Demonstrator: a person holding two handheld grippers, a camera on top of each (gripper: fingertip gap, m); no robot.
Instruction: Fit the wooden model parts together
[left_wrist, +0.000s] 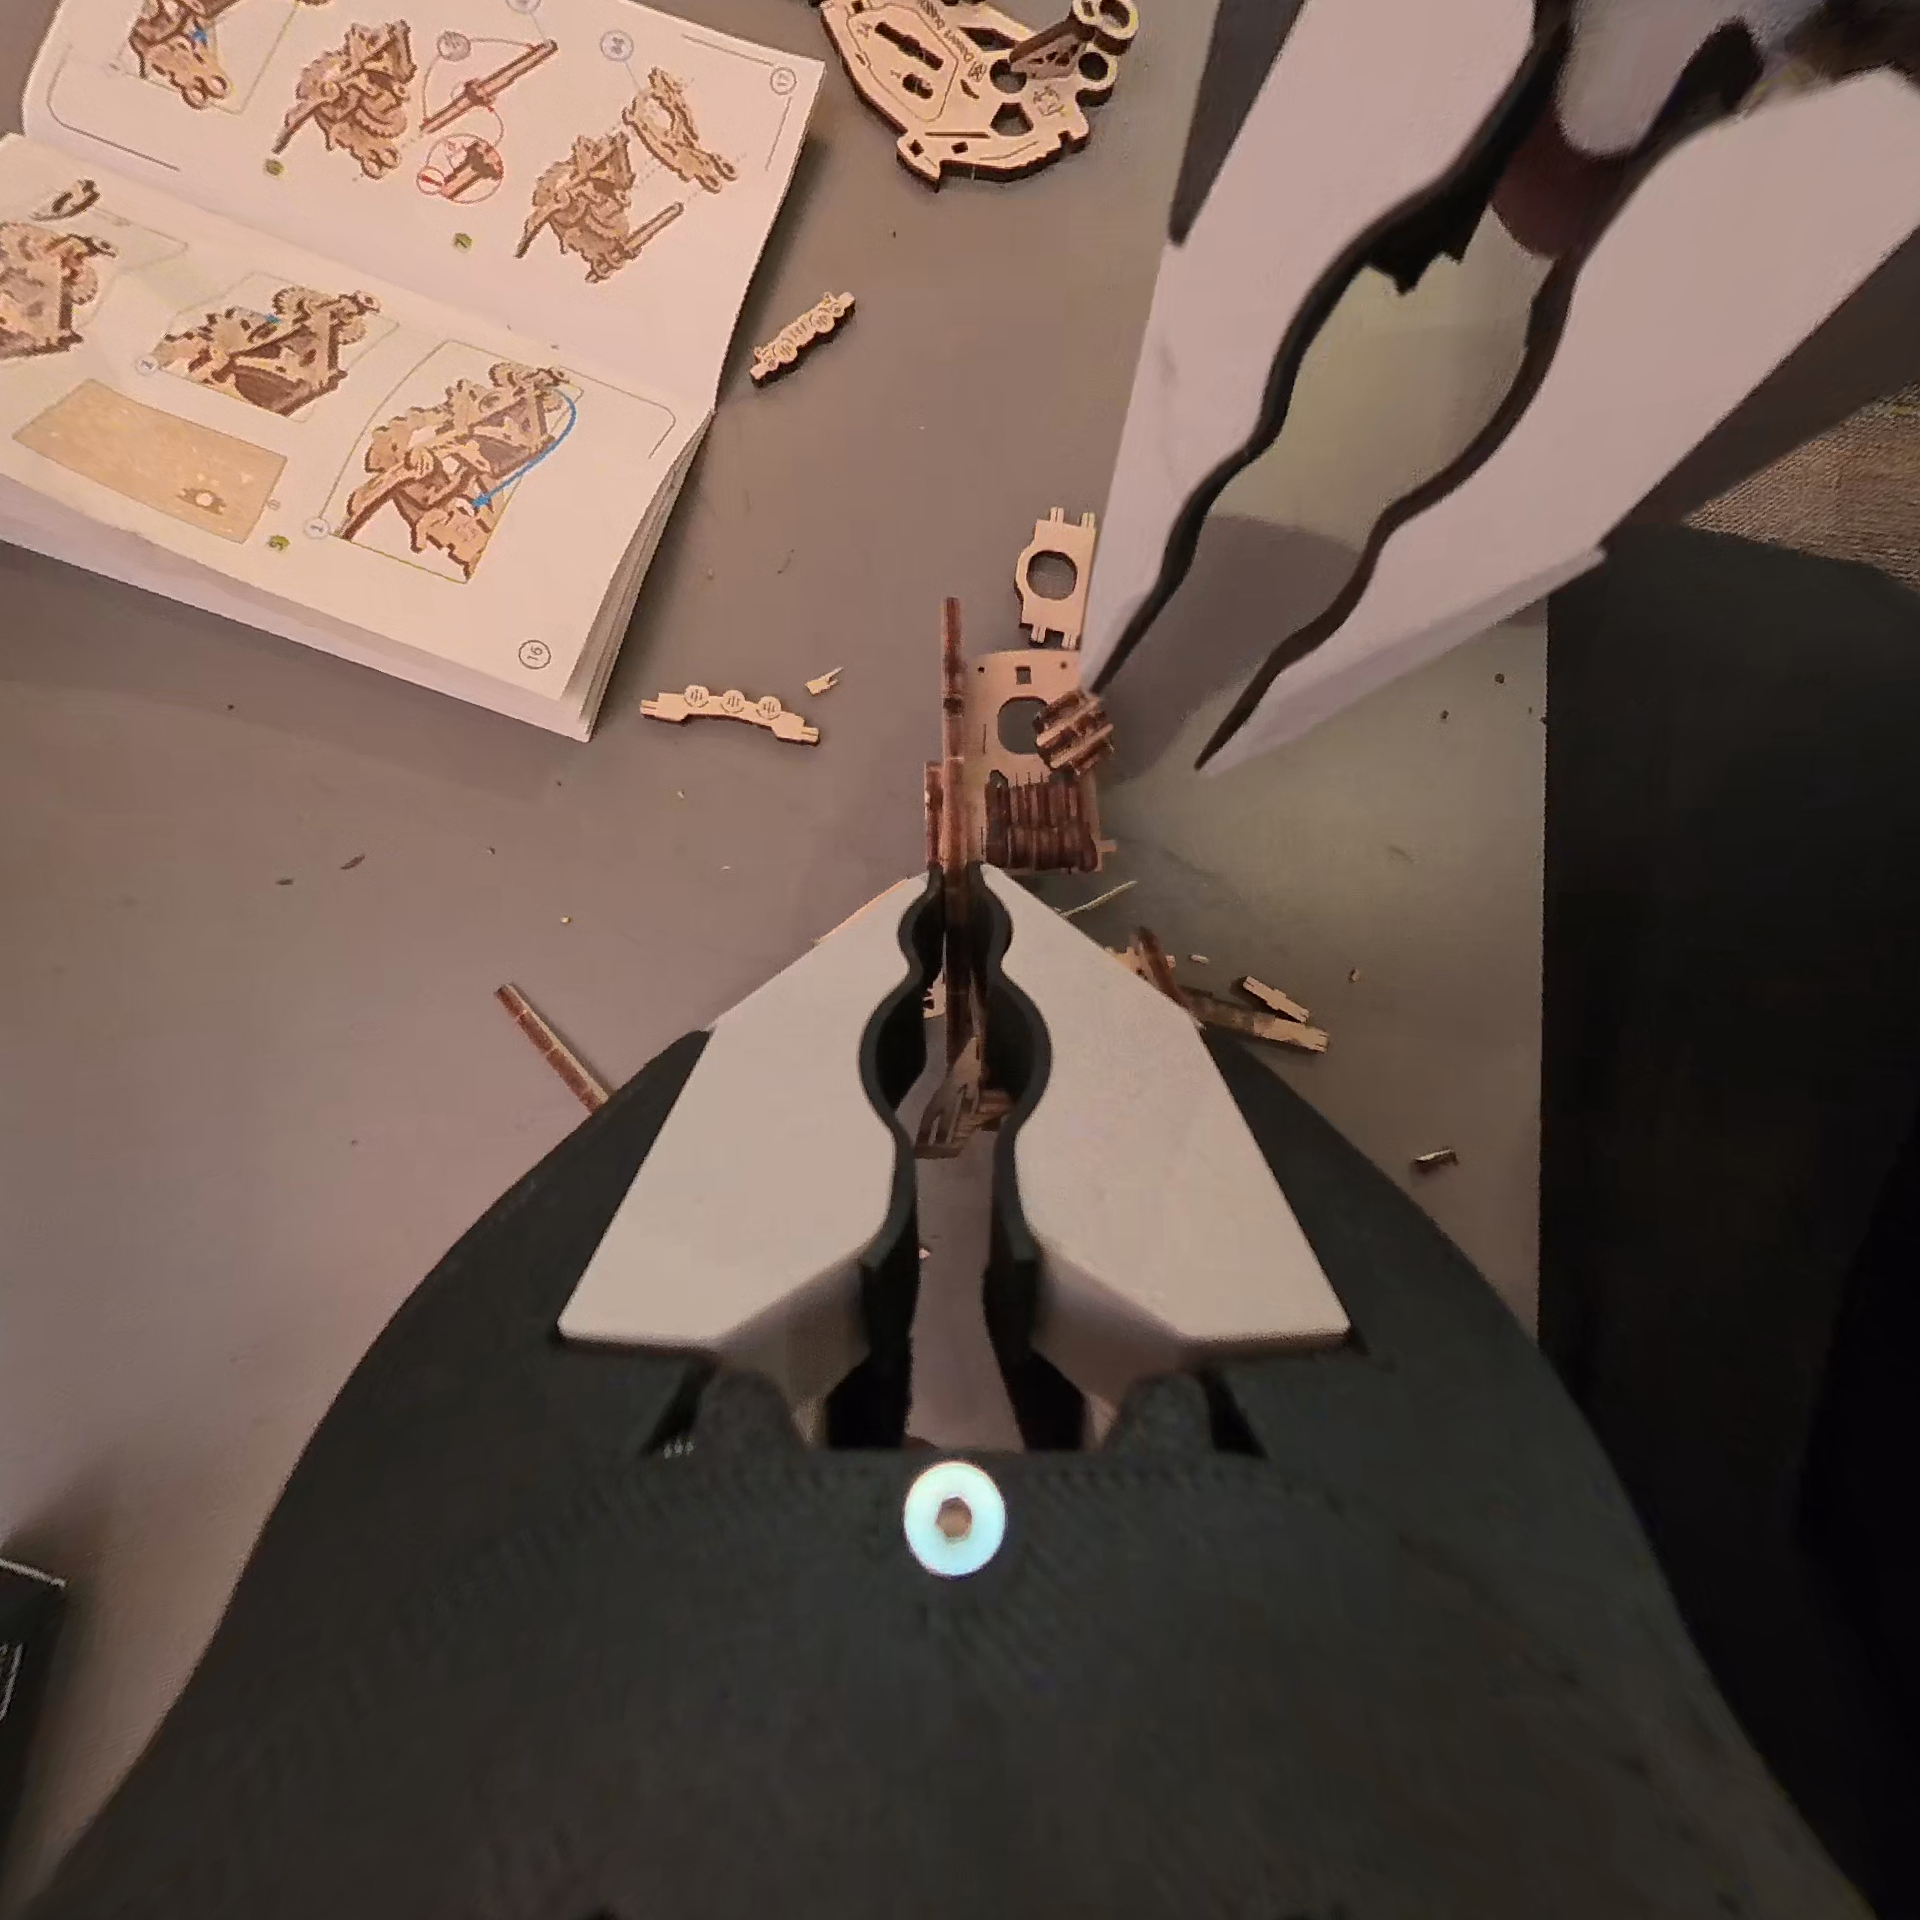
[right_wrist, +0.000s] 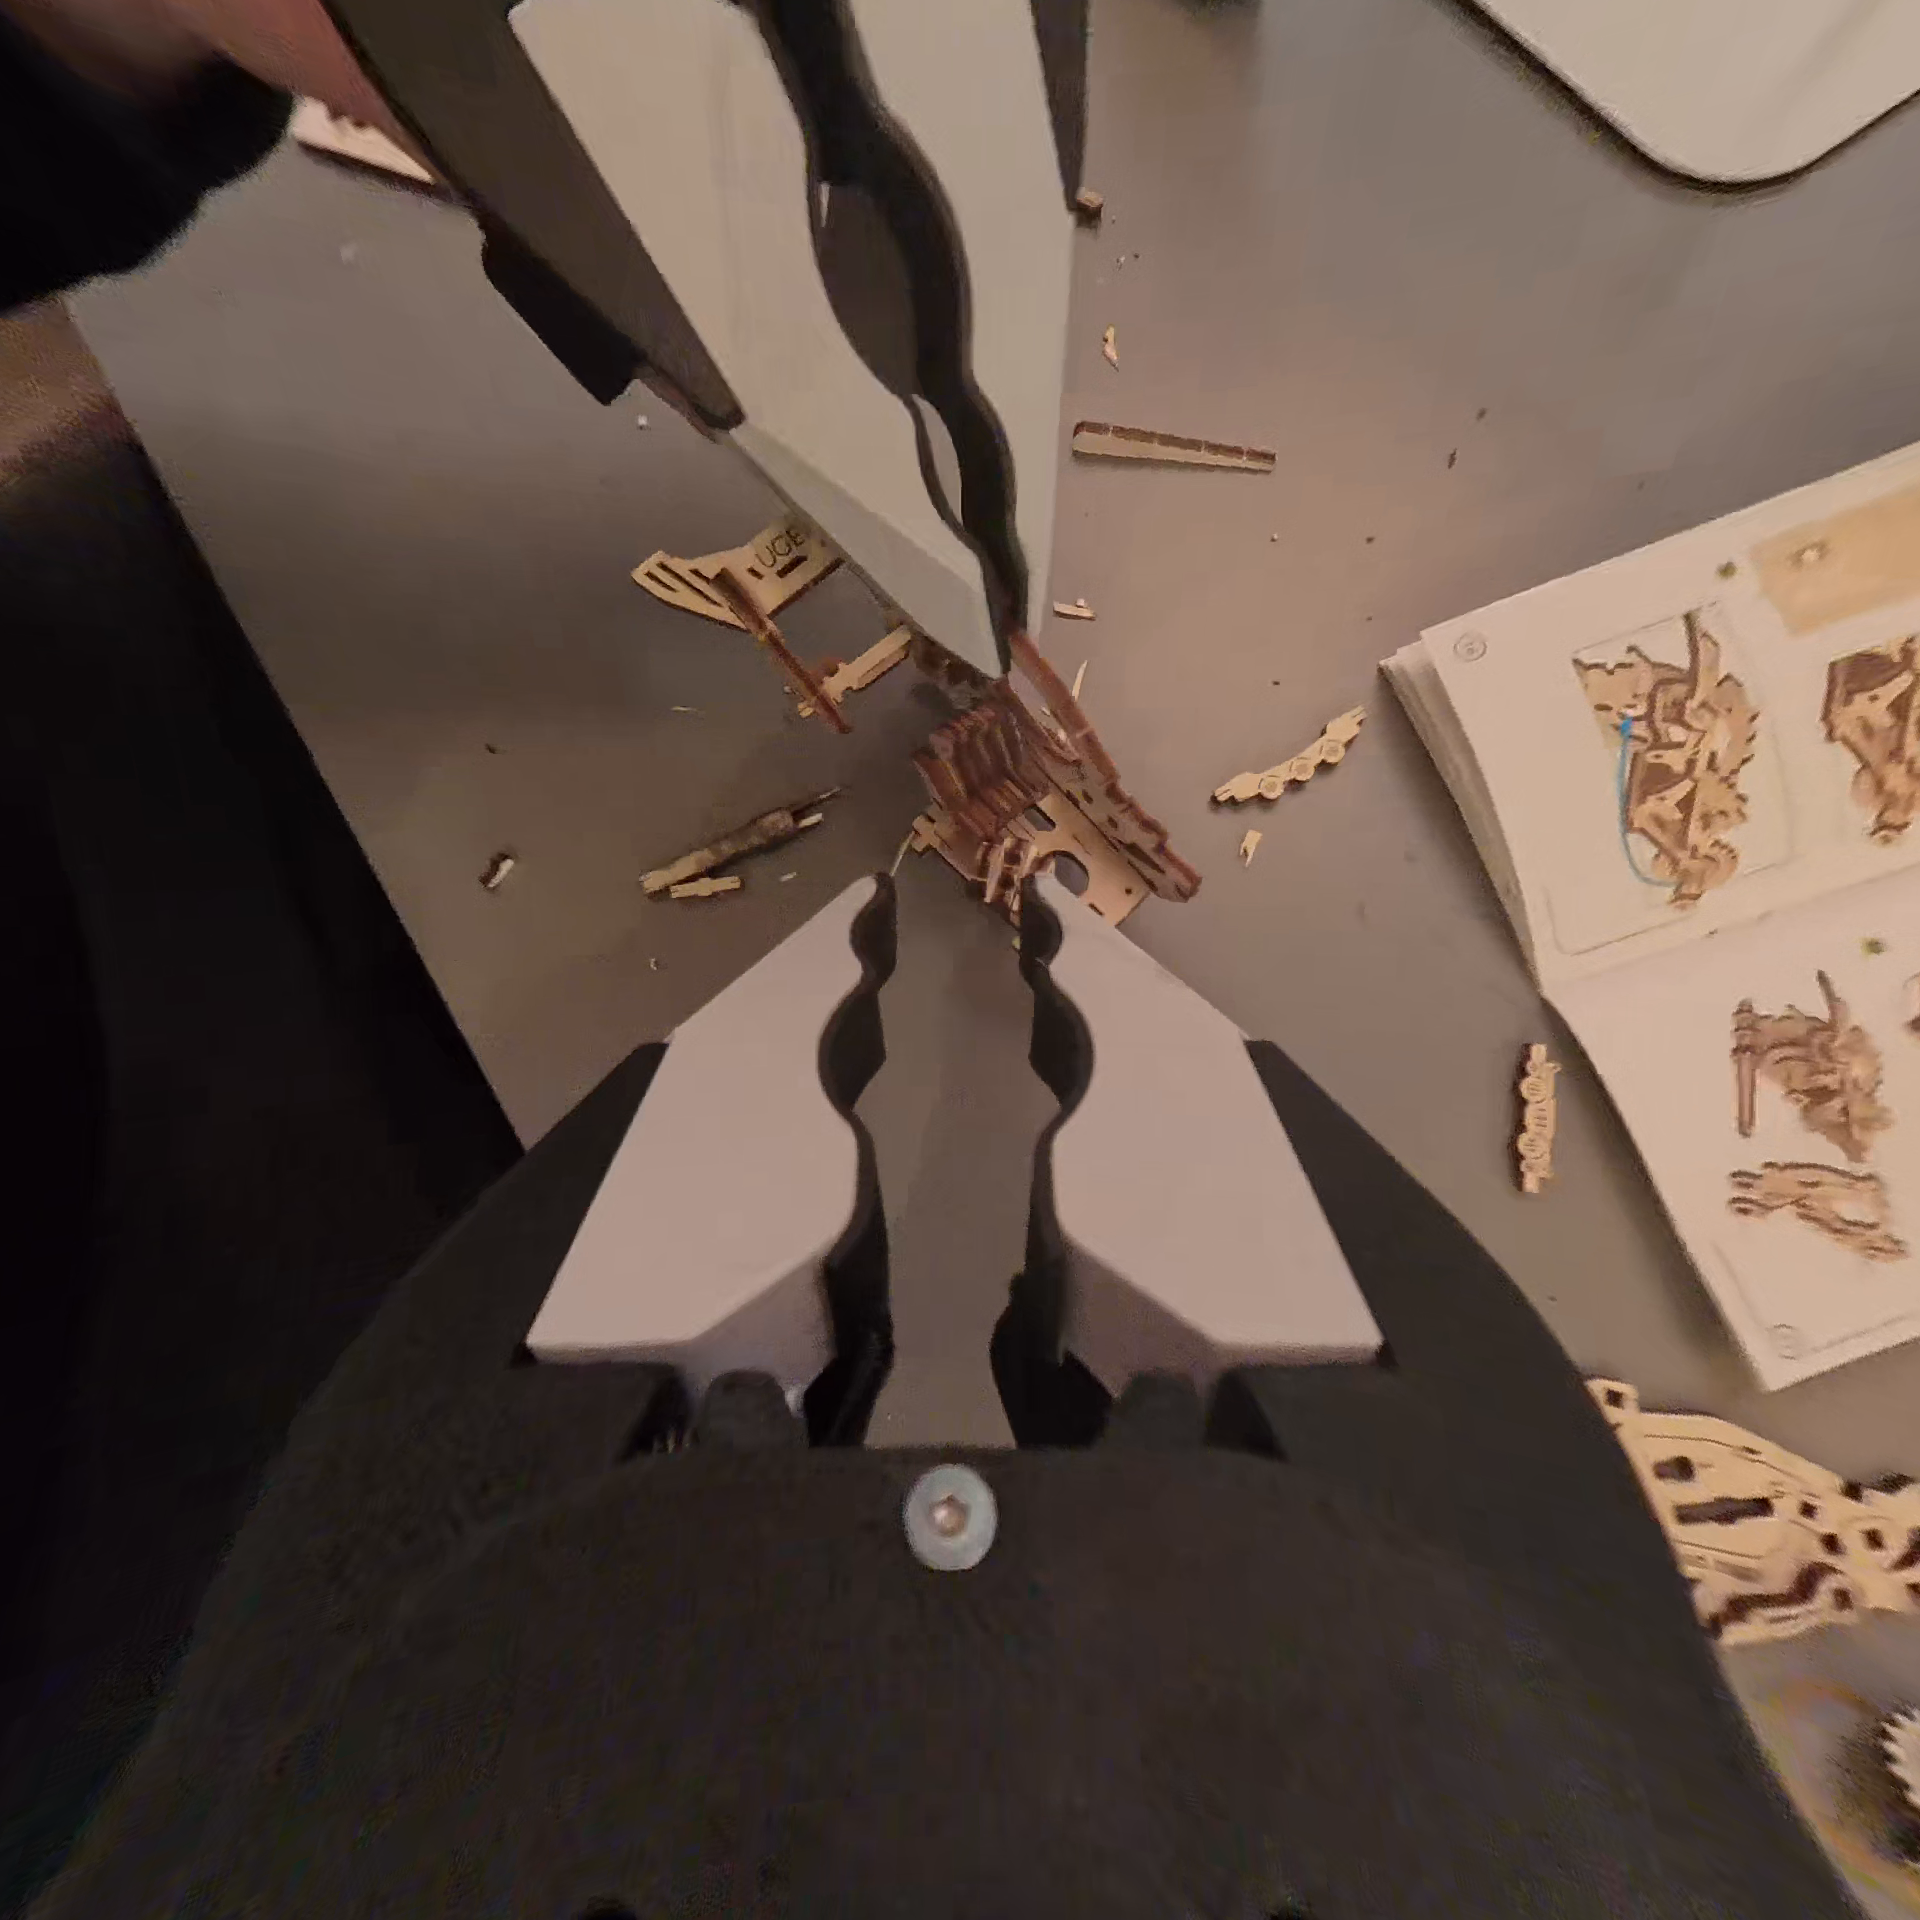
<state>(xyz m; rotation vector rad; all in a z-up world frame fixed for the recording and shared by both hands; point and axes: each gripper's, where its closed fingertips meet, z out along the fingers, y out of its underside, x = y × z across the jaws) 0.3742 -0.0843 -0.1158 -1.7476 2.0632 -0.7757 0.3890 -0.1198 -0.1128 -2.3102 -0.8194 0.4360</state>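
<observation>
My left gripper (left_wrist: 956, 883) is shut on a small wooden sub-assembly (left_wrist: 1003, 769), a flat plate held edge-on with toothed gear stacks on its right side. The same sub-assembly shows in the right wrist view (right_wrist: 1023, 800), where the left gripper (right_wrist: 1003, 644) comes down from the upper left. My right gripper (right_wrist: 956, 899) is open and empty, its fingertips right at the sub-assembly's near edge. In the left wrist view the right gripper (left_wrist: 1143, 717) comes in from the upper right, one tip beside the small upper gear stack (left_wrist: 1070, 727).
An open instruction booklet (left_wrist: 343, 343) lies on the grey table (left_wrist: 312, 935), also in the right wrist view (right_wrist: 1714, 883). Loose wooden parts lie around: a curved strip (left_wrist: 727, 712), a small plate (left_wrist: 1055, 571), a large frame piece (left_wrist: 977, 94), a stick (right_wrist: 1174, 452). The table edge runs close by (right_wrist: 312, 748). The left gripper's tips are roughly 5 centimetres from the right gripper's. My left gripper's tips are some 10 centimetres from the stick (right_wrist: 1174, 452). The left camera catches it too, in the left wrist view (left_wrist: 581, 1068).
</observation>
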